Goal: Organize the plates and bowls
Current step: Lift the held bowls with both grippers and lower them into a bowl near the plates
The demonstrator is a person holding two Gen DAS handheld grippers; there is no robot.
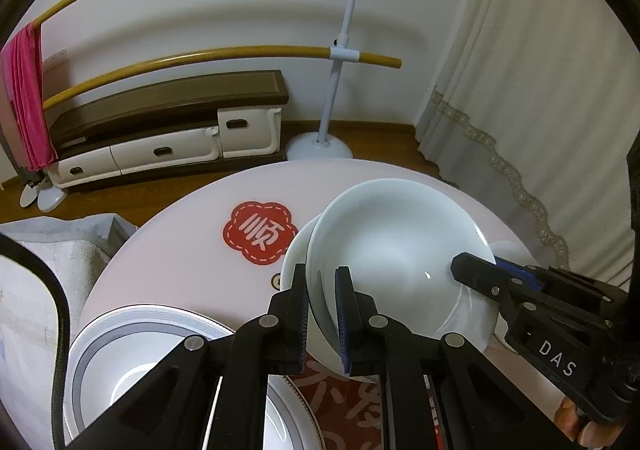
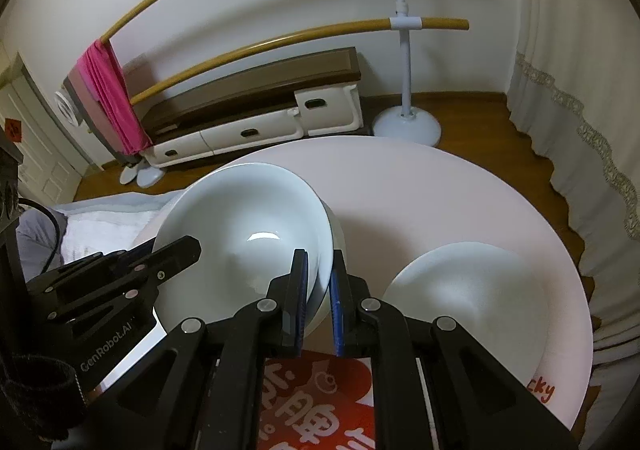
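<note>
The left gripper (image 1: 322, 314) is clamped on the near-left rim of a white bowl (image 1: 396, 250), one pad inside the wall and one outside. The right gripper (image 2: 320, 290) pinches the opposite rim of the same bowl (image 2: 244, 234) in the same way. So the bowl hangs between the two tools, tilted, with its open side facing the cameras. In both views a second white rim peeks out just behind the held one; I cannot tell whether it is a nested bowl carried along or one standing on the table behind.

Below and to the left of the left gripper sits a plate with a grey patterned border (image 1: 132, 334), on the round white table (image 1: 180, 250). To the right of the right gripper, apart from the held bowl, lies a plain white plate (image 2: 468, 290). Red printed decals mark the table under both tools.

The step in hand looks like a two-handed carry towards a stack. To do it well, both hands should travel together and keep the same spacing, since pulling apart or squeezing inward would lever the thin rim out of the pads. The bowl should be levelled before it comes down, and lowered centred over whichever dish is to receive it. The glazed ceramic is slippery, so neither grip should ease until the base rests fully on its support.
</note>
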